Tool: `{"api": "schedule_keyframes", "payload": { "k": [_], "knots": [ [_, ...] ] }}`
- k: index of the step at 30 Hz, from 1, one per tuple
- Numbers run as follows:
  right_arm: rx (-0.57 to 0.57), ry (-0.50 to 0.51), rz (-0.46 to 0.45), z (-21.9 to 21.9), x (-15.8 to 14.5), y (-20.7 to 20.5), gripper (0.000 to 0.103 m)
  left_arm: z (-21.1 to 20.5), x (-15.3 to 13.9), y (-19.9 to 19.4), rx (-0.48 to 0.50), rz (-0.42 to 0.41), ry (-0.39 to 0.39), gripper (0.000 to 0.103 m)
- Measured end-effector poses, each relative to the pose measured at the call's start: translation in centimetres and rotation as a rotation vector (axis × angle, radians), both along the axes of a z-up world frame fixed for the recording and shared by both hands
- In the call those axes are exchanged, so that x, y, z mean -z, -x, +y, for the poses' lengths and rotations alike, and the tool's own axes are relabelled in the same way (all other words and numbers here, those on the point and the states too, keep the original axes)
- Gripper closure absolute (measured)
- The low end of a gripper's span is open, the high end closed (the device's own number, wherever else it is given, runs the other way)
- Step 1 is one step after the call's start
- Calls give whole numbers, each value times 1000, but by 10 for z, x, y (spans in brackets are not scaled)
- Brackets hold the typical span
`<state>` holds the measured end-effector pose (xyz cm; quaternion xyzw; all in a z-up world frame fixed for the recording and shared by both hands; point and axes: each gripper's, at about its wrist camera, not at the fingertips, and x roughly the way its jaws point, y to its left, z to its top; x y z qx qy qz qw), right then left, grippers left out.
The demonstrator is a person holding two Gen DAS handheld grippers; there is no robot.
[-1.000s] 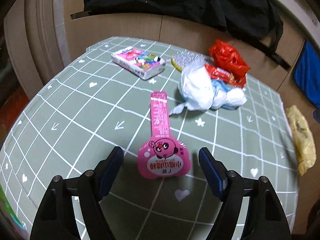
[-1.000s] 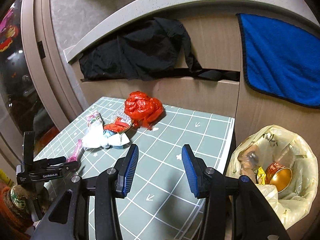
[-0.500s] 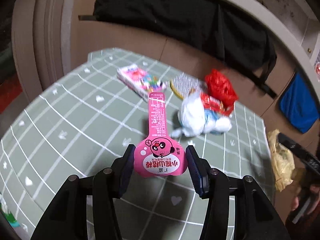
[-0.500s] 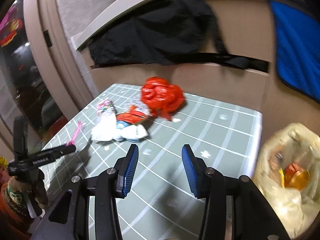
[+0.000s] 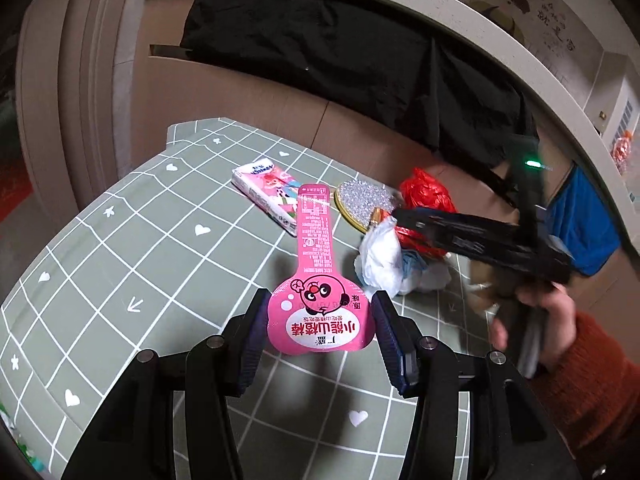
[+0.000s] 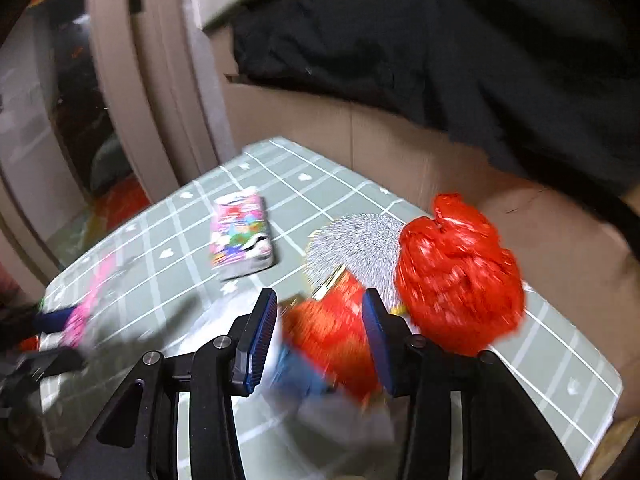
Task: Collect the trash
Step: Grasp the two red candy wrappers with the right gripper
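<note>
My left gripper (image 5: 320, 316) is shut on a pink lollipop-shaped wrapper (image 5: 318, 280) and holds it above the green checked table (image 5: 160, 264). My right gripper (image 6: 320, 332) is open, its jaws on either side of a red foil wrapper (image 6: 336, 324) on a heap of white and blue trash (image 5: 384, 260). It shows in the left wrist view (image 5: 400, 216), reaching in from the right. A crumpled red bag (image 6: 456, 272) lies just right of the heap. The right wrist view is blurred.
A pink printed tissue pack (image 5: 268, 188) and a silver beaded oval object (image 5: 364, 204) lie on the far part of the table. A black cloth (image 5: 320, 52) hangs over the brown cabinet behind. A blue cloth (image 5: 580, 220) hangs at the right.
My left gripper shut on the pink wrapper and lifted it off the table. My right gripper swung left from the bag side and came down over the red wrapper on the heap.
</note>
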<state>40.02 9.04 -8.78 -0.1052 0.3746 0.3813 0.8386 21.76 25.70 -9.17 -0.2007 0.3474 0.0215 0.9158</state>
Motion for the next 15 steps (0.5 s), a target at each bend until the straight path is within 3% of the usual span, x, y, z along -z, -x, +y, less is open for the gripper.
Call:
{"api": "schedule_keyframes", "payload": {
  "k": [5,9,15],
  "knots": [
    [51,47,60,4,20,-28,61,9,4,-1,-11,-5,29,51],
    [55,18,142,-26,30,-14,61,11,8,-4,-2,-2,50,51],
    [76,29,170,-68,38,16,61,3,11,-8,34,-3,64,51]
  ]
}}
